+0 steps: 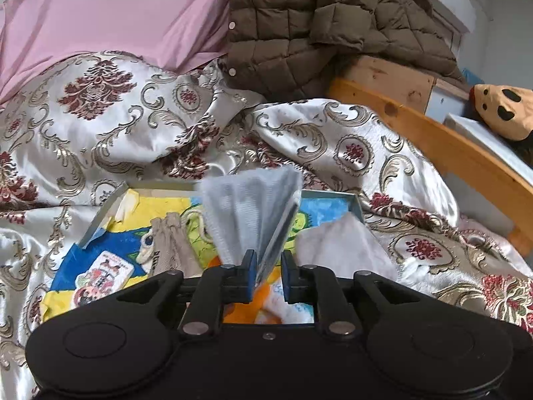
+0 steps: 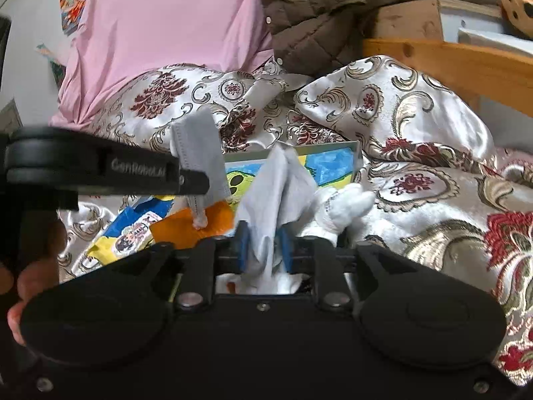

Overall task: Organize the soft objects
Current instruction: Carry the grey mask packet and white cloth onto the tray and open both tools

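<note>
A shallow box [image 1: 110, 205] with a bright cartoon lining lies on the patterned bedspread [image 1: 100, 126]. My left gripper [image 1: 269, 278] hovers over it. A grey ribbed cloth [image 1: 250, 210] stands up between its blue pads, leaning on the left pad with a gap to the right one. In the right wrist view the left gripper [image 2: 203, 180] reaches in from the left with that grey cloth [image 2: 200, 153] at its tip. My right gripper [image 2: 264, 250] has a pale grey cloth [image 2: 276, 193] rising between its pads, which flank it loosely. Whether both are one cloth I cannot tell.
Inside the box lie a beige fabric piece [image 1: 171, 243], a cartoon patch [image 1: 103, 276] and an orange piece [image 2: 186, 226]. A white fluffy item [image 2: 343, 206] sits at its right. Behind are a pink sheet [image 1: 116, 16], brown quilted jacket [image 1: 316, 23], wooden bed rail [image 1: 449, 150] and spotted plush [image 1: 506, 110].
</note>
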A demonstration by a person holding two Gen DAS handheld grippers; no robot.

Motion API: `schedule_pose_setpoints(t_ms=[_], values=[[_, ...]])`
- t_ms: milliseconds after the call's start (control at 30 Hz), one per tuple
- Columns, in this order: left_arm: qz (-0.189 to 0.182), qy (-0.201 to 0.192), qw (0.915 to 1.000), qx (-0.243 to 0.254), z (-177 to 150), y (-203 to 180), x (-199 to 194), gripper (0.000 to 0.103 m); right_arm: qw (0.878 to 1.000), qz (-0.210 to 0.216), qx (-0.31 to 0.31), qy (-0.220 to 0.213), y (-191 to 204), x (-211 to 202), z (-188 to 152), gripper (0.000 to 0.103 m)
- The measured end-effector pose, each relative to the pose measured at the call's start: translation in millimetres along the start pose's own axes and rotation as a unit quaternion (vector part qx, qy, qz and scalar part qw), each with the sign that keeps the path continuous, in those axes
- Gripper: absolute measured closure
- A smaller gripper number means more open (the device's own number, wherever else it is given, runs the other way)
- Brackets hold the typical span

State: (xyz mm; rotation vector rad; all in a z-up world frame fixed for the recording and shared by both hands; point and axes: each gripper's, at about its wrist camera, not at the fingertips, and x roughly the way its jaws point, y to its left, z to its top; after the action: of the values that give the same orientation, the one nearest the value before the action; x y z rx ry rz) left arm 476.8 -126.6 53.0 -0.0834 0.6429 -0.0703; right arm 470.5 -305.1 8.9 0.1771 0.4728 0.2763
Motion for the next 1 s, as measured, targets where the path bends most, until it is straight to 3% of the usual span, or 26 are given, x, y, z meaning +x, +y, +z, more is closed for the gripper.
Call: schedule_pose_setpoints(t_ms=[100, 233, 333, 433, 633, 767, 833, 1000], values=[[0.002, 0.002, 1.0, 0.0, -1, -2, -3, 0.083, 1.0, 0.001, 0.004, -0.006, -6, -5, 0, 0.081], [0.006, 0.001, 0.9999, 0.008, -1, -5, -10, 0.081, 1.0, 0.004, 0.008, -0.015, -9, -20, 3, 0.063], [0.007, -0.006, 0.9999, 0.009, 0, -6, -19, 0.075, 1.0, 0.006, 0.012, -0.017, -9, -26, 6, 0.06], [0.007, -0.025, 0.9996, 0.01, 1, -7, -32, 0.06, 0.999, 0.011, 0.023, -0.029, -12, -34, 8, 0.051], [0.008, -0.071, 0.9974, 0.008, 2, -5, -72, 0.041, 0.996, 0.008, 0.047, -0.069, -11, -76, 8, 0.034], [0.011, -0.097, 0.9952, 0.0, 2, 2, -103, 0.036, 0.996, -0.002, 0.03, -0.085, -3, -98, 10, 0.024], [0.015, -0.112, 0.9936, 0.001, -2, 6, -121, 0.031, 0.995, -0.007, 0.021, -0.092, 4, -109, 9, 0.012], [0.017, -0.138, 0.9902, -0.004, -17, 17, -163, 0.025, 0.993, -0.007, 0.013, -0.113, 20, -140, 0, 0.002]])
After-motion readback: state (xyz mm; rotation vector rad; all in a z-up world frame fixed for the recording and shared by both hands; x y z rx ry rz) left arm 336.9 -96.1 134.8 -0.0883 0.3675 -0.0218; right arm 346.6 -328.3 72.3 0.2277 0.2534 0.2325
